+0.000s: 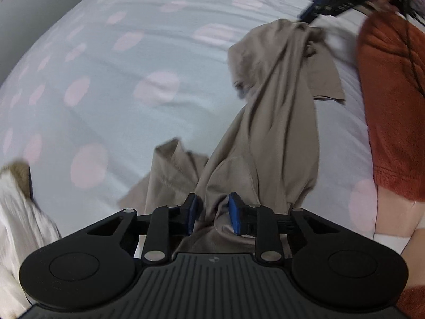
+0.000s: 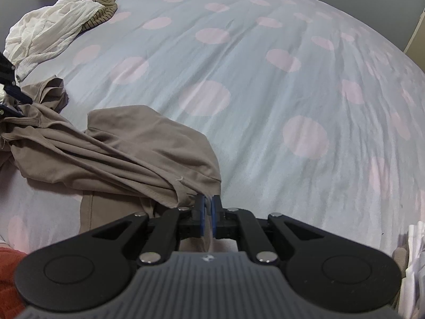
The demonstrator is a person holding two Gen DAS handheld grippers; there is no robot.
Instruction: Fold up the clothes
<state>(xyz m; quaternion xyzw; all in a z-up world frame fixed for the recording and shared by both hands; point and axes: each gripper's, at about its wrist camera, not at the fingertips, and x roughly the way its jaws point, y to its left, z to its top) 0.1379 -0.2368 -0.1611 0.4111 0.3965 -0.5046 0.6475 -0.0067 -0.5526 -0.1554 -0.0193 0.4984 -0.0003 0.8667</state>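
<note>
On a bed covered by a pale blue sheet with pink dots (image 2: 265,85), the left tool (image 1: 212,214) points steeply down over a taupe garment (image 1: 276,122), its blue pads narrowed around a bunched ridge of the cloth; the fabric fills the gap, though whether the pads truly press it is hard to make out. No earlier view is given. From the left wrist camera the garment runs as a long twisted band from 6 o'clock up toward 1 o'clock, where the right tool (image 1: 308,17) pinches its far end, so its long axis stretches between the two tools. A short sleeve flares off the band at about 2 o'clock, and another flap lies loose at 7 o'clock. A white crinkled garment (image 1: 16,212) is cut off at the left edge, and a rust-red fleece sleeve (image 1: 393,101) of the person fills the right edge. From the right wrist camera the right tool (image 2: 209,207) is closed tight on a hem of the same garment (image 2: 127,146), which spreads in folds toward 9 o'clock, where the left tool (image 2: 14,103) is only partly visible at the frame edge. The white garment (image 2: 50,32) and a brown striped one (image 2: 103,2) lie at 11 o'clock. Both views are soft with blur.
</note>
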